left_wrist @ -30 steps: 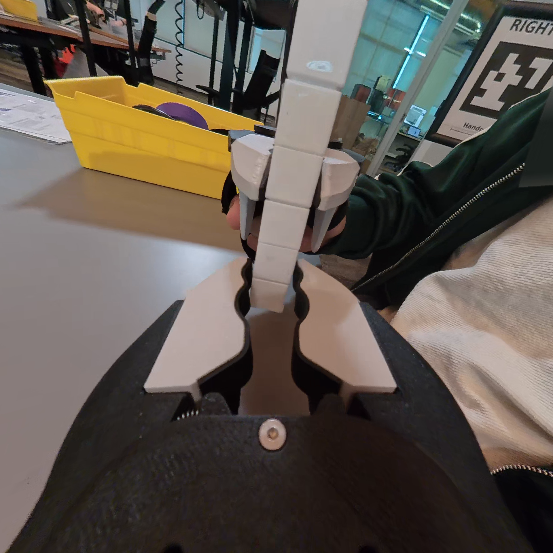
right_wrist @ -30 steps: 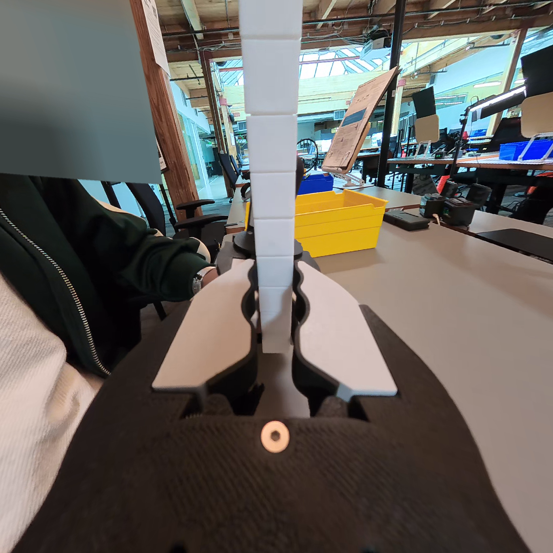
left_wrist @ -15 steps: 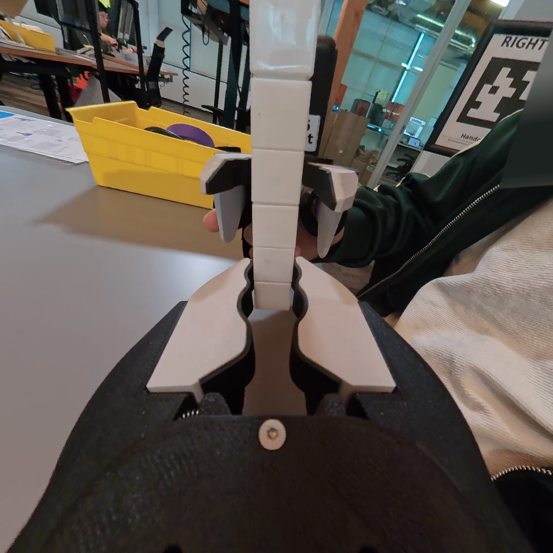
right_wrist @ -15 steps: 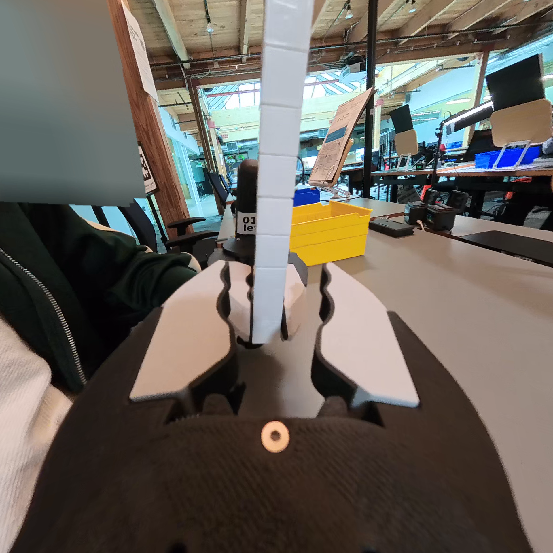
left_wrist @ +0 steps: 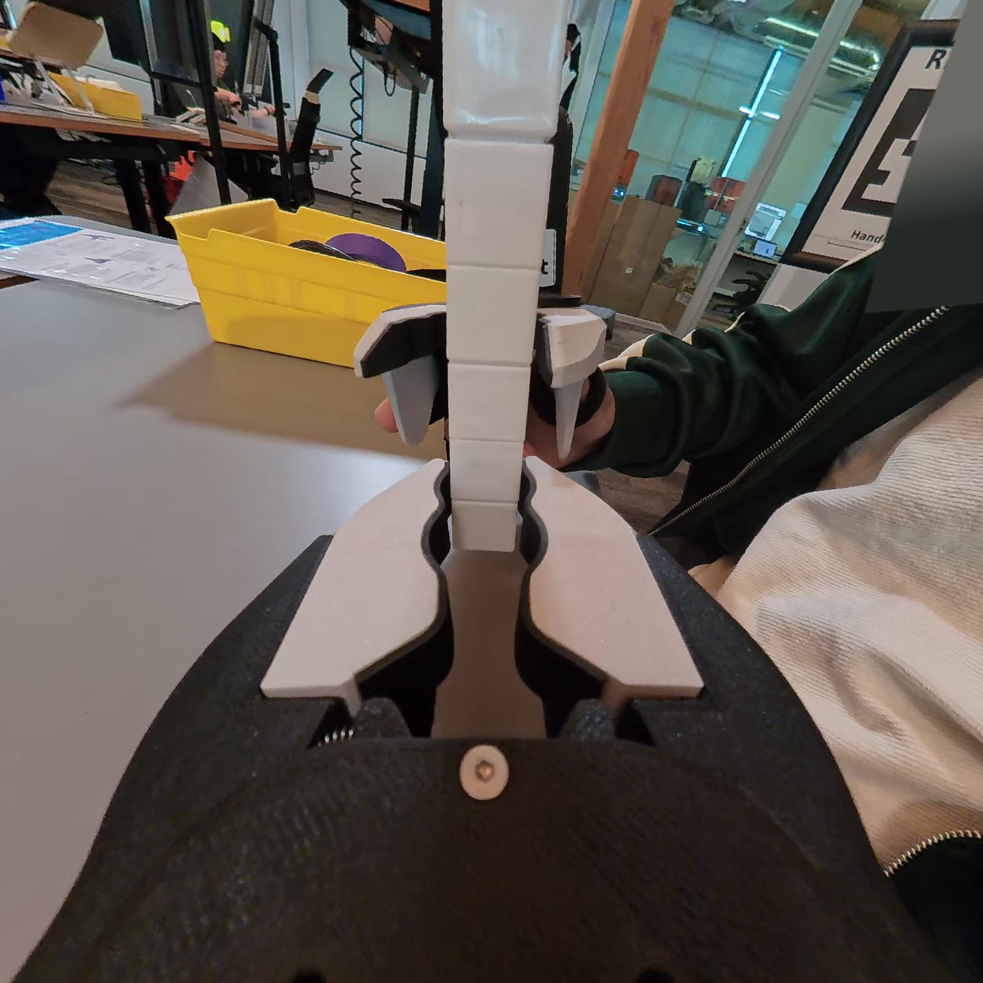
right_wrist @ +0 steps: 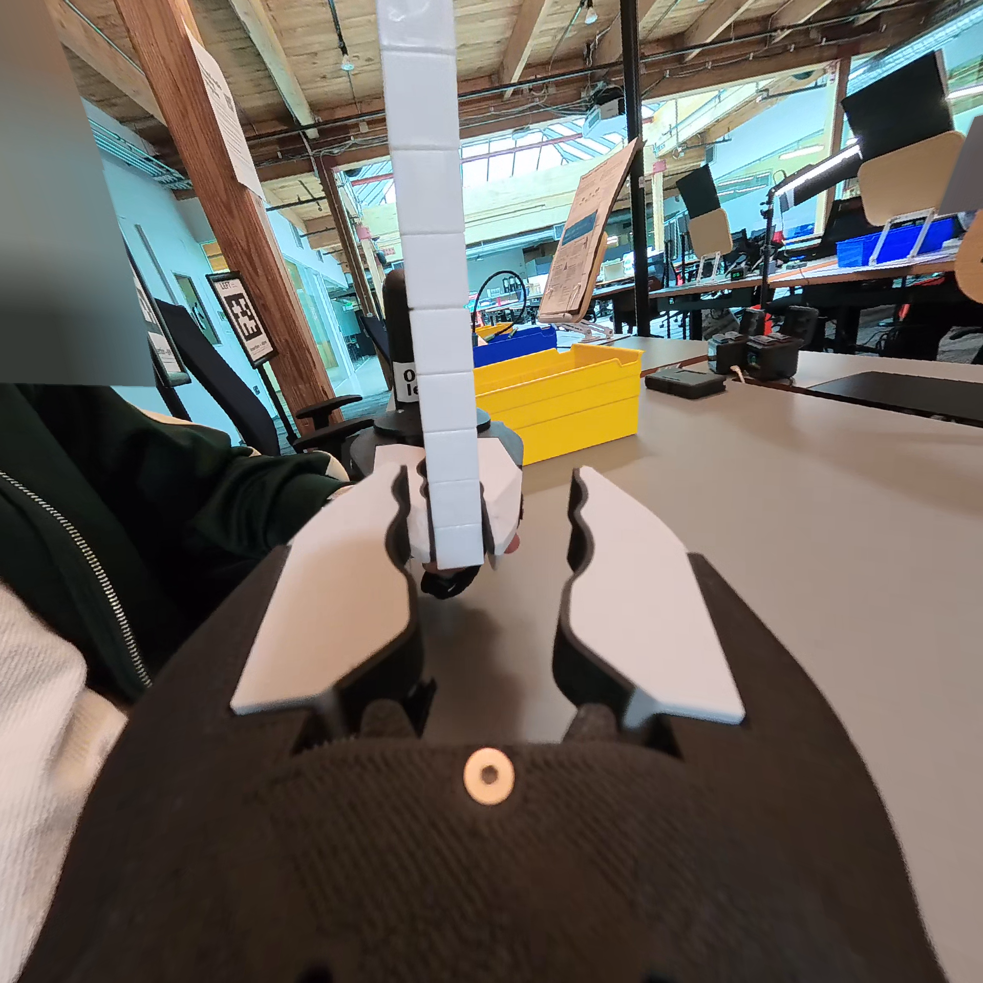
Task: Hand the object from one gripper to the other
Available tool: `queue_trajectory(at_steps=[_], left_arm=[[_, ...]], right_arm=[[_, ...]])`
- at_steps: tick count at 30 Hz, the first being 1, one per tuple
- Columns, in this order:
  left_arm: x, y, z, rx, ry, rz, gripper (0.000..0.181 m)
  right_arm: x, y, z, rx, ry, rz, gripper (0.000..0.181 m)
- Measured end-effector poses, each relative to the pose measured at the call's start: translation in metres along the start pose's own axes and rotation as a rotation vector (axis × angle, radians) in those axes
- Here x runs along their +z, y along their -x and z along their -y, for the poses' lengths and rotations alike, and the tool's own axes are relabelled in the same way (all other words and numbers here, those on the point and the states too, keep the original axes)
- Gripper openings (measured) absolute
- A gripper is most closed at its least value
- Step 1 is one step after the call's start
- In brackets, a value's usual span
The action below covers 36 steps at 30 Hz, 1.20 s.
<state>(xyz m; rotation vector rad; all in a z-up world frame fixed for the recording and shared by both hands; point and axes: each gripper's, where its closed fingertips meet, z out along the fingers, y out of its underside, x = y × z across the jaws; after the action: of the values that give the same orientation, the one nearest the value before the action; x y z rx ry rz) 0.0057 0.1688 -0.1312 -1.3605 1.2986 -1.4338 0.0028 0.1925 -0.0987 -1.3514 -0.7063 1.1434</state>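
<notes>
A long white bar made of several joined cubes [left_wrist: 497, 319] stands upright. My left gripper [left_wrist: 485, 468] is shut on its lowest segments. In the left wrist view my right gripper [left_wrist: 486, 441] is just beyond, open, with one finger on each side of the bar and not touching it. In the right wrist view my right gripper [right_wrist: 486, 478] is open and empty. There the bar [right_wrist: 436, 340] rises just inside its left finger [right_wrist: 340, 574], and my left gripper [right_wrist: 455, 532] clamps the bar's lower end beyond it.
A yellow bin [left_wrist: 298, 287] holding a purple disc stands on the grey table [left_wrist: 133, 532], also in the right wrist view [right_wrist: 558, 399]. Papers [left_wrist: 96, 260] lie at the far left. Black devices [right_wrist: 686, 383] sit farther back. The person's green sleeve [left_wrist: 718, 393] is to the right.
My right gripper opened, let go of the bar and drew back a little. My left gripper kept its hold on the bar's lower end.
</notes>
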Motion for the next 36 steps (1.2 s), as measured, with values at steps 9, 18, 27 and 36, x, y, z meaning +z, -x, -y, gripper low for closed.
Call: queue_trajectory(at_steps=[9,18,27,36], left_arm=[[0.003,-0.002,-0.004,0.020,0.025,-0.003,0.023],[0.009,-0.008,-0.012,0.030,0.056,-0.019,0.023],[0.015,-0.013,-0.019,0.050,0.086,-0.036,0.023],[0.014,-0.012,-0.019,0.018,0.070,-0.040,0.023]], right_arm=[[-0.001,0.001,0.007,-0.033,-0.007,-0.022,0.065],[0.005,0.021,0.031,-0.055,-0.051,-0.001,0.062],[0.004,0.024,0.038,-0.023,-0.080,0.002,0.040],[0.002,0.026,0.037,-0.060,-0.072,0.011,0.022]])
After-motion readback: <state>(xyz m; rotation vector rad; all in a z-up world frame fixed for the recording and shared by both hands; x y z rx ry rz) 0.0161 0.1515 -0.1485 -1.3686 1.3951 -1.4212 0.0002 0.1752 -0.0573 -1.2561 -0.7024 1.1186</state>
